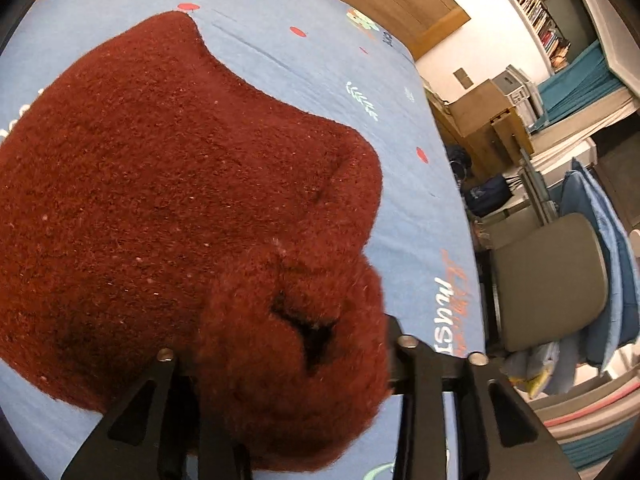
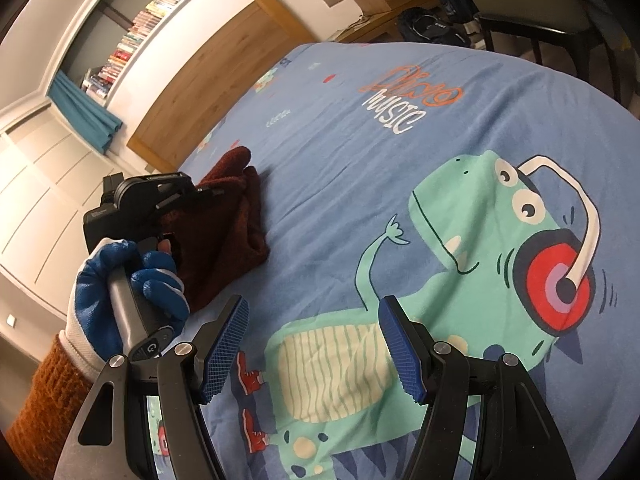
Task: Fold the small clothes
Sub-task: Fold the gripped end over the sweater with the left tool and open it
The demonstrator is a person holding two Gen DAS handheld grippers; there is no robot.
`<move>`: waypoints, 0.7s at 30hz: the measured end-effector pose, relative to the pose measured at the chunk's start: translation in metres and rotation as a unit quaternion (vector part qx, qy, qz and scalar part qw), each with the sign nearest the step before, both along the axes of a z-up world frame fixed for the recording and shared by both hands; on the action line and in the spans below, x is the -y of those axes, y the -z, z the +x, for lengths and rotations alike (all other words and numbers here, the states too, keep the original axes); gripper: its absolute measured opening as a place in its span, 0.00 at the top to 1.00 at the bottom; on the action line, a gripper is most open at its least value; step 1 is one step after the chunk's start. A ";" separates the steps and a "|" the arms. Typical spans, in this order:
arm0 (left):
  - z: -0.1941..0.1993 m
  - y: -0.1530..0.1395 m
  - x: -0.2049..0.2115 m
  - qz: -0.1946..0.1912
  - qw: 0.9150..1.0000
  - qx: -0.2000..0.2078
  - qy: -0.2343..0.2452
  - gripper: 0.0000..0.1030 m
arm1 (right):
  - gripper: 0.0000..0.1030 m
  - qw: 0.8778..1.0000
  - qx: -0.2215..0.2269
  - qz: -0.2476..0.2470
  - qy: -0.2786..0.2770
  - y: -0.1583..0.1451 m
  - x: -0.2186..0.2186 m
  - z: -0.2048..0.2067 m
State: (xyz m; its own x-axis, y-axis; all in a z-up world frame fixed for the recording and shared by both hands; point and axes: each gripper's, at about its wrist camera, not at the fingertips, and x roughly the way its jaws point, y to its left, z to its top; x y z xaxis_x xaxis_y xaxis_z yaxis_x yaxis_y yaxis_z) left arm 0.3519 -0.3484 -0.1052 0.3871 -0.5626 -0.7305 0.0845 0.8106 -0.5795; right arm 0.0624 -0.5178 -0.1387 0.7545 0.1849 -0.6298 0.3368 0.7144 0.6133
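Note:
A dark red knitted garment (image 1: 168,184) lies on the blue dinosaur bedsheet (image 1: 304,64). In the left wrist view a bunched fold of it fills the space between my left gripper's (image 1: 288,364) jaws, which are shut on it. In the right wrist view the same garment (image 2: 232,216) lies at the left, partly hidden behind the left gripper's body (image 2: 140,208), held by a blue-gloved hand (image 2: 132,284). My right gripper (image 2: 312,344) is open and empty, its blue pads over the green dinosaur print.
The sheet carries a large green dinosaur print (image 2: 460,260) and "Dino music" lettering (image 2: 404,100). A grey chair (image 1: 548,280) and stacked blue cushions (image 1: 604,256) stand past the bed's right edge. A wooden headboard (image 2: 224,76) and bookshelves (image 2: 144,28) stand behind.

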 end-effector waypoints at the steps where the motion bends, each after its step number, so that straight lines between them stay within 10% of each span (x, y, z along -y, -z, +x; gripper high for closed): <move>1: 0.000 -0.001 -0.002 -0.008 1.000 -0.002 0.003 0.59 | 0.33 1.000 0.000 -0.002 -0.001 -0.001 -0.001 0.000; 11: 0.002 -0.018 0.008 -0.058 0.995 -0.022 0.082 0.54 | 0.33 0.999 -0.003 -0.033 -0.012 -0.016 -0.014 0.008; 21: 0.016 -0.080 -0.064 -0.005 0.985 0.084 0.149 0.54 | 0.33 0.994 0.008 -0.082 -0.066 -0.045 -0.043 0.057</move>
